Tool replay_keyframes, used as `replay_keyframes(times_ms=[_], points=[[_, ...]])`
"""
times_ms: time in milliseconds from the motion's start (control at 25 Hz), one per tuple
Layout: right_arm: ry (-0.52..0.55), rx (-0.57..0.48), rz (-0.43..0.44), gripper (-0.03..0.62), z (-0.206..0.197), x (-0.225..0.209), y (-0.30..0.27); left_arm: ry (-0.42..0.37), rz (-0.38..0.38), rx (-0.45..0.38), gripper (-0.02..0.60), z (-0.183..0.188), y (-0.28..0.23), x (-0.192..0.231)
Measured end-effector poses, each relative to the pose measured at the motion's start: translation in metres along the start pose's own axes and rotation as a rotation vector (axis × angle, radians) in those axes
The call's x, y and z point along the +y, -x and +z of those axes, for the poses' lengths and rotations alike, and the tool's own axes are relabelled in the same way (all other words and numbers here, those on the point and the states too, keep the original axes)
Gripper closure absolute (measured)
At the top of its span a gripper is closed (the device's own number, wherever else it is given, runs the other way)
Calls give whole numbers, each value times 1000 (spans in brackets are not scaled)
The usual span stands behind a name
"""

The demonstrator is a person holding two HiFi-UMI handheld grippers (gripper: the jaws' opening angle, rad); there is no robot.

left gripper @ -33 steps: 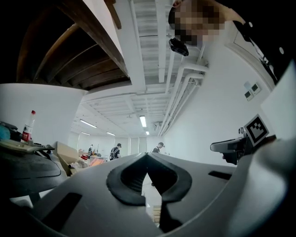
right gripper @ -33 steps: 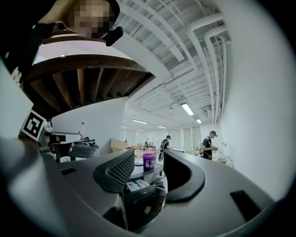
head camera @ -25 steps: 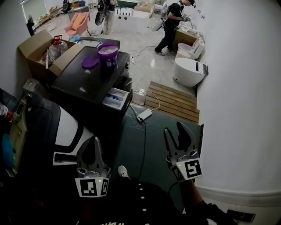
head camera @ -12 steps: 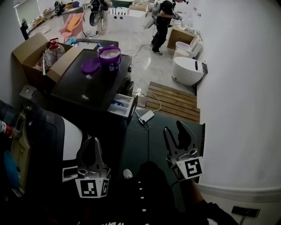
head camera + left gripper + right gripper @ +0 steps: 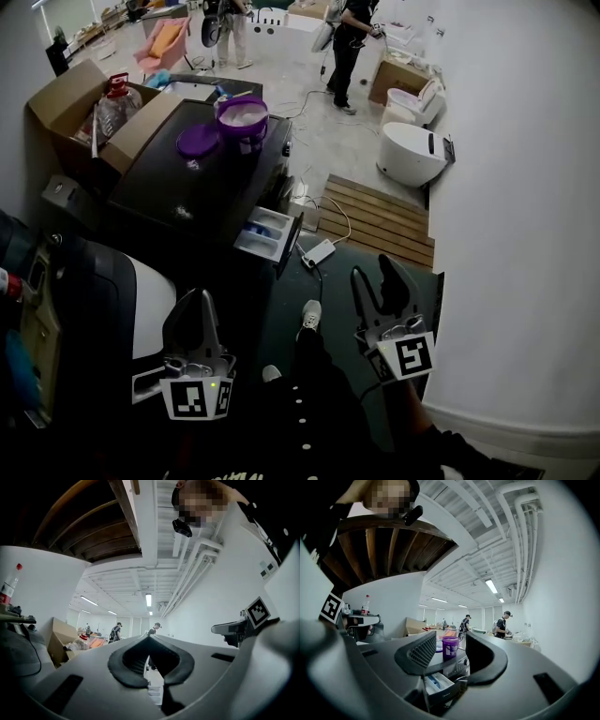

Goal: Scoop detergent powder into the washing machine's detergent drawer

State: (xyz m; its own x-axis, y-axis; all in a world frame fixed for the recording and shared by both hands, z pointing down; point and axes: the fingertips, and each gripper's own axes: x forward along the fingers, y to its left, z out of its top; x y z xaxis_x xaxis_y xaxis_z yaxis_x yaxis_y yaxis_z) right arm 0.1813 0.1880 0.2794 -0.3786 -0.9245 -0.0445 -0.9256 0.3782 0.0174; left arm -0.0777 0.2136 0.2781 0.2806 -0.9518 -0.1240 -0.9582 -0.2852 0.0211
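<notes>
A black-topped washing machine (image 5: 187,183) stands ahead on the left, and its white detergent drawer (image 5: 268,232) is pulled open at the front corner. On top sit a purple tub of white powder (image 5: 242,116) and its purple lid (image 5: 196,141). Both grippers are held low and well short of the machine. My left gripper (image 5: 197,305) is shut and empty. My right gripper (image 5: 373,281) is open and empty. In the right gripper view the tub (image 5: 450,647) and the drawer (image 5: 437,681) show between the pads of that gripper (image 5: 451,660). The left gripper's (image 5: 149,641) pads meet.
A cardboard box (image 5: 66,98) with a water bottle stands left of the machine. A wooden pallet (image 5: 375,217), a power strip (image 5: 320,251) with a cable and a white toilet (image 5: 412,152) lie ahead on the right. Two people stand at the back. A white wall runs along the right.
The view has moved nearer to the washing machine and a foot has stepped forward. Both grippers hold the same places in the view, with their jaws unchanged.
</notes>
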Motion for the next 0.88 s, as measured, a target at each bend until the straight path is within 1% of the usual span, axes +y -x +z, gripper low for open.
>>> replay_keyframes(times_ms=[80, 200, 320, 480, 680, 880], points=[[-17, -12, 19, 398, -2, -7, -13, -3, 7, 7, 568, -5, -12, 0], [-25, -1, 26, 401, -5, -20, -38, -9, 24, 15, 568, -11, -35, 4], [-21, 10, 49, 401, -15, -41, -62, -19, 39, 14, 568, -13, -64, 7], [-35, 5, 63, 402, -11, -66, -104, -32, 61, 12, 568, -15, -109, 8], [-41, 9, 102, 405, -7, -101, -154, -45, 103, 5, 568, -12, -162, 10], [-46, 10, 156, 405, -6, -128, -200, -61, 156, 9, 568, -10, -203, 12]])
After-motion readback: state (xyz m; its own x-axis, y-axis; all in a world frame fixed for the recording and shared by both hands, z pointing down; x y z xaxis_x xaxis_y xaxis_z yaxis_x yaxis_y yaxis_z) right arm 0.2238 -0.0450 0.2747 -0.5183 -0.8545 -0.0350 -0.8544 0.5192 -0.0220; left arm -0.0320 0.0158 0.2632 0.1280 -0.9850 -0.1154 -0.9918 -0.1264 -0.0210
